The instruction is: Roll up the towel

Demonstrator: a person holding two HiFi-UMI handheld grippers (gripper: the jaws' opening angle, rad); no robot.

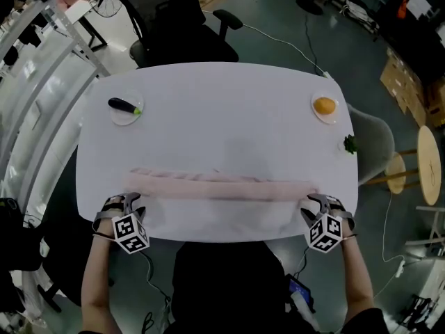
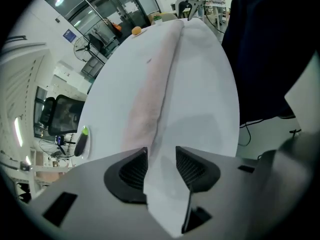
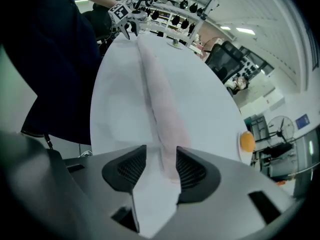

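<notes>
A pale pink towel (image 1: 222,185) lies as a long, partly rolled strip across the near half of the white table (image 1: 222,110), with a flat paler part spreading toward the front edge. My left gripper (image 1: 125,200) hovers at the strip's left end, my right gripper (image 1: 322,202) at its right end. In the left gripper view the jaws (image 2: 161,156) stand apart over the towel's (image 2: 150,94) edge, the pads pressing on nothing. The right gripper view shows the same: jaws (image 3: 160,156) apart, the roll (image 3: 162,99) running away from them.
A dark eggplant on a small plate (image 1: 125,108) sits at the table's far left. An orange on a plate (image 1: 325,106) sits far right, with a green sprig (image 1: 350,144) at the right edge. A black office chair (image 1: 184,33) stands behind the table, a wooden stool (image 1: 425,164) to its right.
</notes>
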